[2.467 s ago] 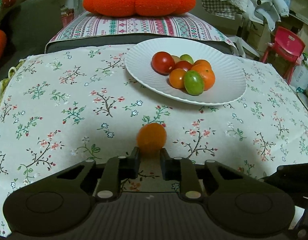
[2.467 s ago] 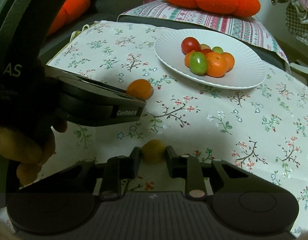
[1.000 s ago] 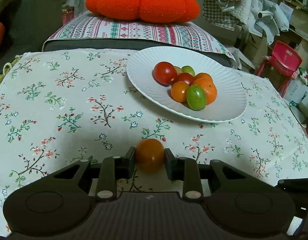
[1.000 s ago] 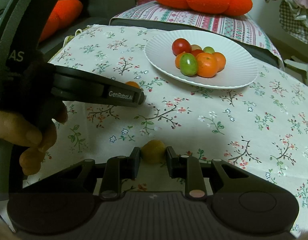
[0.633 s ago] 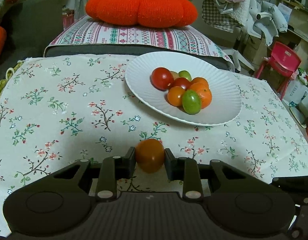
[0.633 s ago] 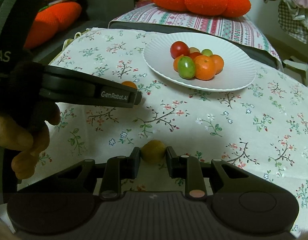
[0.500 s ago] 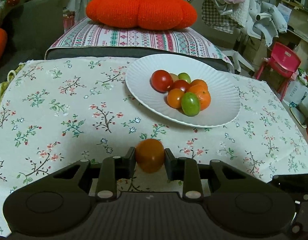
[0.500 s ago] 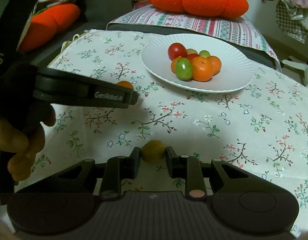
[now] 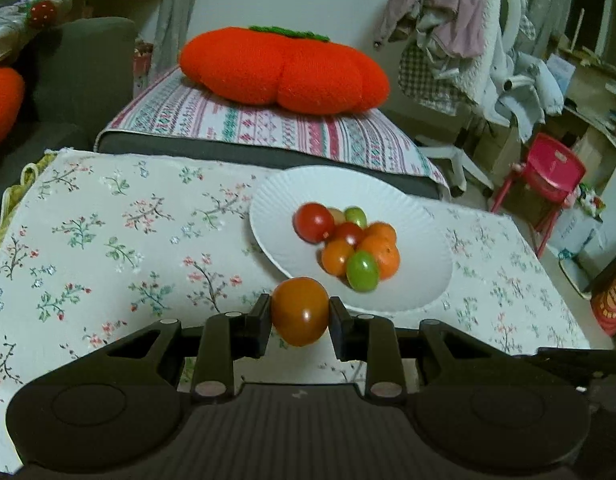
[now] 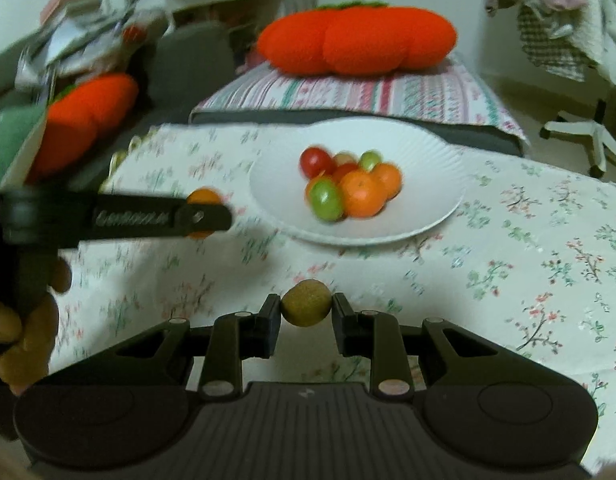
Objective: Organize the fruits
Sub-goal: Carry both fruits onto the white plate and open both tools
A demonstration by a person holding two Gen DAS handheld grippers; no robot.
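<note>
Tabletop under a floral cloth point(image 9: 107, 240), fruit plate on it, both claws loaded.

Beyond the cloth's far edge sits an orange pumpkin cushion point(image 9: 283, 74) on a striped pad; on the cloth, a white ribbed plate point(image 9: 275, 200) holds a heap of small fruit point(image 9: 348, 244) — red, orange and green. Left claw point(image 9: 300, 322) is clenched on an orange tomato point(image 9: 300, 311), held above the cloth just short of the plate's near rim. Right claw point(image 10: 306, 322) grips a smaller yellow-green fruit point(image 10: 306, 307) — also off the cloth, farther back from the plate. In the right wrist view, blurred, the left claw shows side-on at left with a hand point(image 10: 23, 344) below it.
</note>
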